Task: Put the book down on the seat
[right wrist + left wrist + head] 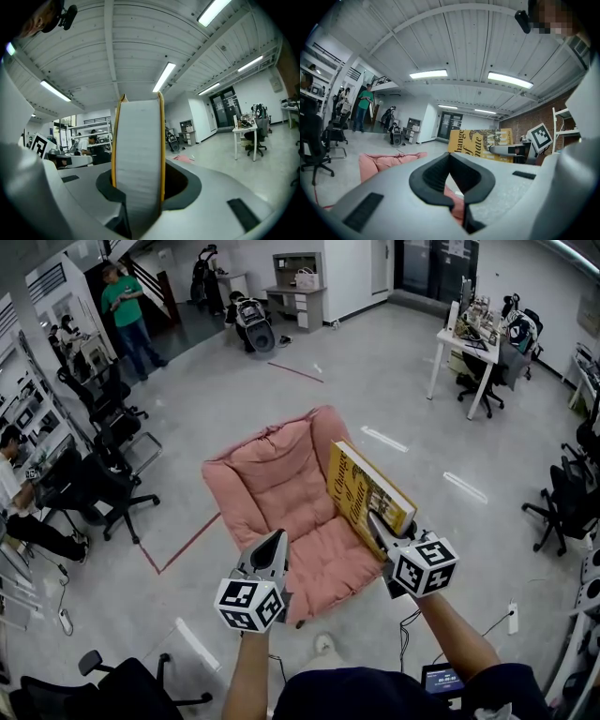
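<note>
We hold the thick yellow hardcover book (370,491) clamped edgewise in the right gripper (379,524) over the pink cushioned seat (267,474), left gripper (274,542) closed and empty; lowering and release remain.

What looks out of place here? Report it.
Nothing is spilled or broken. The one odd thing is the yellow book: it is not lying flat on the pink seat but held tilted over one side of it, clamped in the right gripper.
</note>
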`<state>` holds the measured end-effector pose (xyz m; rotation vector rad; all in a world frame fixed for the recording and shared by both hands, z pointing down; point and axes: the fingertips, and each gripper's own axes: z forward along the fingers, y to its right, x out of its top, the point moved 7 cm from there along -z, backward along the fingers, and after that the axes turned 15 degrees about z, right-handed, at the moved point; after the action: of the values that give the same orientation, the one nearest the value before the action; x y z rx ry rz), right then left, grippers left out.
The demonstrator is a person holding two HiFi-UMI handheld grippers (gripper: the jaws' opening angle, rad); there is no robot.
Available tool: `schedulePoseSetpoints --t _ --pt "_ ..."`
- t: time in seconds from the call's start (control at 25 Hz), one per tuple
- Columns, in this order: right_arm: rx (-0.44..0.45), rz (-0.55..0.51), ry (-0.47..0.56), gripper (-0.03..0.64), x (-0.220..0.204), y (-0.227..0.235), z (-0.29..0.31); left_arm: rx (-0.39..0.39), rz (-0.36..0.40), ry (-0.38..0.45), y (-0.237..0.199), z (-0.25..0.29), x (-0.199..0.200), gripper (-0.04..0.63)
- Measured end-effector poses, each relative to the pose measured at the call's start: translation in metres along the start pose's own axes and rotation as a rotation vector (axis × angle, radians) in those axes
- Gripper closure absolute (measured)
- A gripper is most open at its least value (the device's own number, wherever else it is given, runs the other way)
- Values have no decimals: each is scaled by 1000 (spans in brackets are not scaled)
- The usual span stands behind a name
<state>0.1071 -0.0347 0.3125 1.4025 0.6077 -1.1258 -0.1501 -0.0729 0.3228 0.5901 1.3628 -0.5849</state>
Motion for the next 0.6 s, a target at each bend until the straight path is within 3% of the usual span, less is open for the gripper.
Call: schedulePoseSetpoints --t 0.4,0.6 --pt "-44 6 -1 462 -7 -2 36 -32 -139 19 -43 18 -16 591" --pt "-63 7 -15 462 -11 1 42 -40 -168 -9 -49 27 -31 591"
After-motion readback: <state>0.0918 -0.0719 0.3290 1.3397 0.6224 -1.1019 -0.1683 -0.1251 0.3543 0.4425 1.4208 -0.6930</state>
